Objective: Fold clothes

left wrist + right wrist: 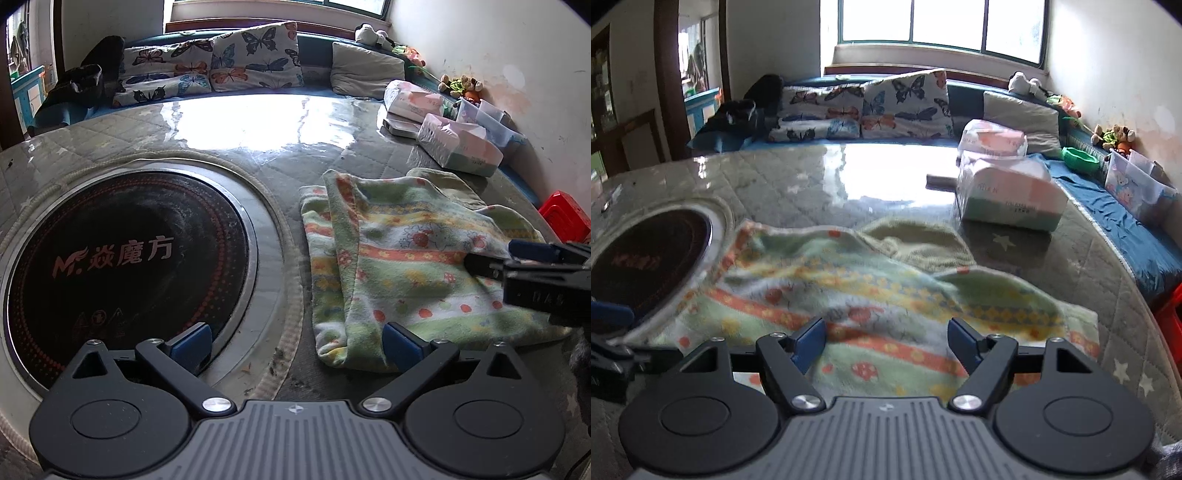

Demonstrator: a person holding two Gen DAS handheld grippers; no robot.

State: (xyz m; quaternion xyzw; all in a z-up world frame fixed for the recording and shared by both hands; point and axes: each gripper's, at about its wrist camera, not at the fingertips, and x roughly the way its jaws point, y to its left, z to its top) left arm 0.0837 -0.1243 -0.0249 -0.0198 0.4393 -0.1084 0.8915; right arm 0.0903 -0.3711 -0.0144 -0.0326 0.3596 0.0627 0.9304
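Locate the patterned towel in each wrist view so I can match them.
Left wrist: patterned towel lies right of centre, beside the round cooktop.
Right wrist: towel fills the lower centre, ahead of the open tool.
Shared landmark: tissue pack behind it.

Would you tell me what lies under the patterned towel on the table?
The patterned towel rests on the quilted table cover, beside the round cooktop. A plain olive cloth sticks out beneath its far edge. How far that cloth reaches underneath is hidden.
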